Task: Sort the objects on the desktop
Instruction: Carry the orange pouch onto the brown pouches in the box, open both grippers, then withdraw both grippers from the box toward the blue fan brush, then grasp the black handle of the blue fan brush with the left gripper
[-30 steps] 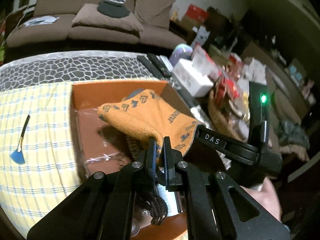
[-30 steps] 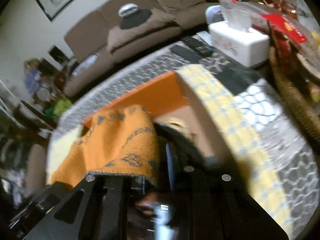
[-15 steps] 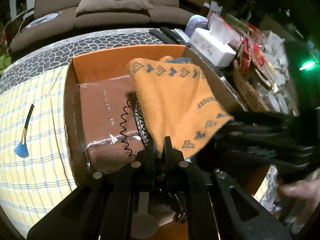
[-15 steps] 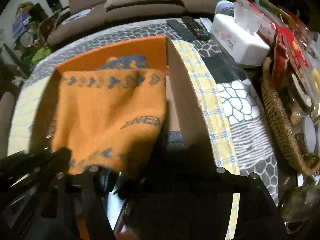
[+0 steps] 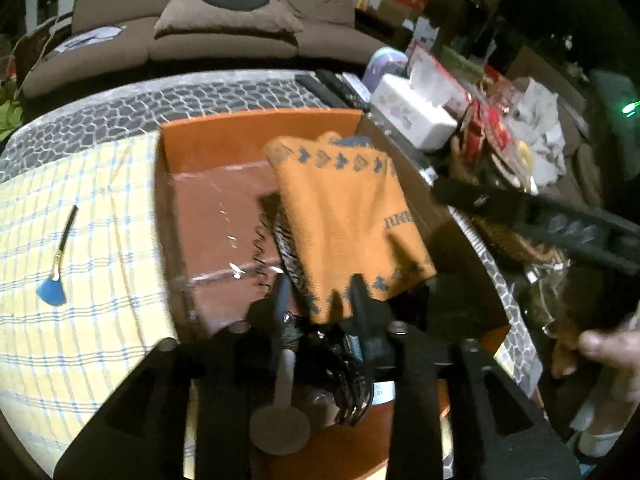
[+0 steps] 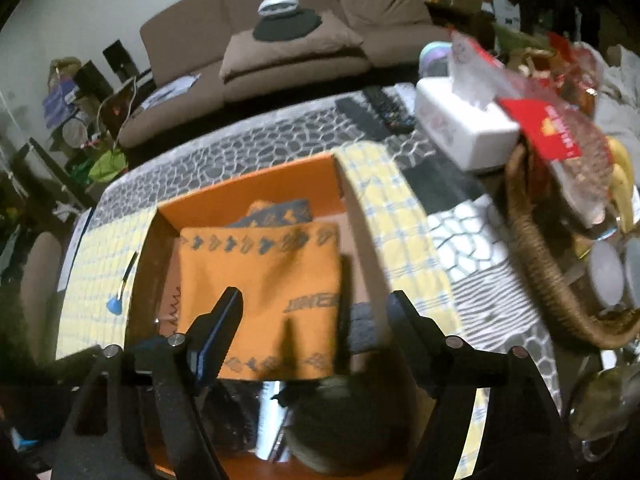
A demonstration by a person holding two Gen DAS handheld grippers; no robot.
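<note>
An orange cloth with a blue pattern (image 5: pixel 348 220) lies spread in the orange cardboard box (image 5: pixel 256 124), over a striped item and a brown plastic-wrapped pack (image 5: pixel 224 216). My left gripper (image 5: pixel 320 296) hangs at the cloth's near edge. Its jaws are opening, and the cloth's corner sits loose between them. In the right wrist view my right gripper (image 6: pixel 314 312) hovers above the cloth (image 6: pixel 264 280) in the box (image 6: pixel 248 184). Its jaws are opening wide and hold nothing.
A blue-tipped brush (image 5: pixel 56 268) lies on the yellow checked cloth (image 5: pixel 80 200) left of the box. A white tissue box (image 6: pixel 464 128), remotes (image 6: pixel 384 112) and a wicker basket (image 6: pixel 536 264) of snacks crowd the right side. A hand (image 5: pixel 608 348) shows at the right edge.
Both grippers were shut on the orange cloth, held up over the box. Both have let go, the cloth has settled flat in the box, and the right gripper has lifted off it.
</note>
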